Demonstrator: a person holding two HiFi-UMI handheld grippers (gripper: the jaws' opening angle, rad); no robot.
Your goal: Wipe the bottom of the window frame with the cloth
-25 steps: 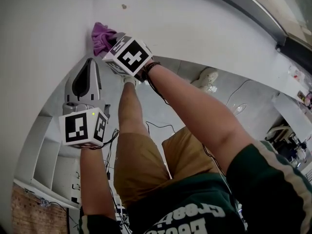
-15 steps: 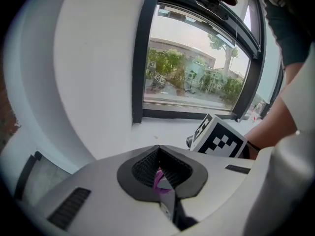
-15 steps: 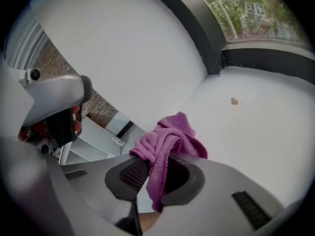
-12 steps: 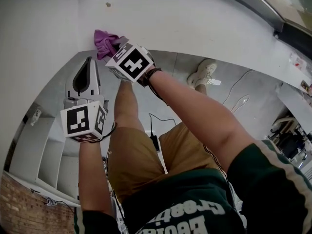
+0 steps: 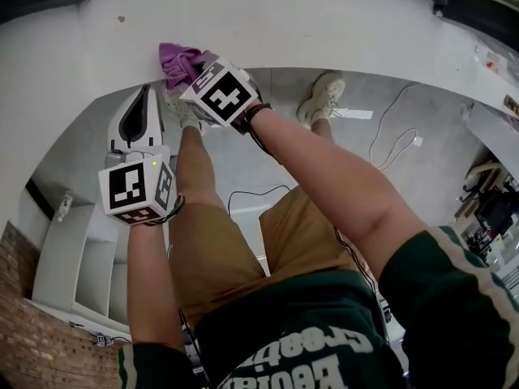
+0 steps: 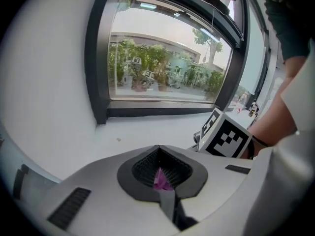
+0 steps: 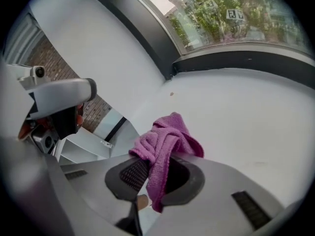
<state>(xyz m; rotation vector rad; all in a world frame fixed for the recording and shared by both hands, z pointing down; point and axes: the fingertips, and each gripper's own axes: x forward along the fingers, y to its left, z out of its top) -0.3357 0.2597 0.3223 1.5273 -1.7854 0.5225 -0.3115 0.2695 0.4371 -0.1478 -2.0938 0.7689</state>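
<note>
White sill (image 5: 340, 23) runs wide below a dark window frame (image 6: 162, 111), with greenery beyond the glass and grey floor (image 5: 243, 168) under the sill. Person in tan shorts (image 5: 235, 258) stands at the sill's front edge, both arms stretched forward. Left gripper (image 5: 144, 96) has its tips at that edge, jaws pressed together, nothing pinched. Right gripper (image 5: 190, 73) is just beside it, jaws clamped on the purple cloth (image 5: 175, 57). Cloth is bunched, resting on the sill near the front edge, apart from the frame's bottom rail.
</note>
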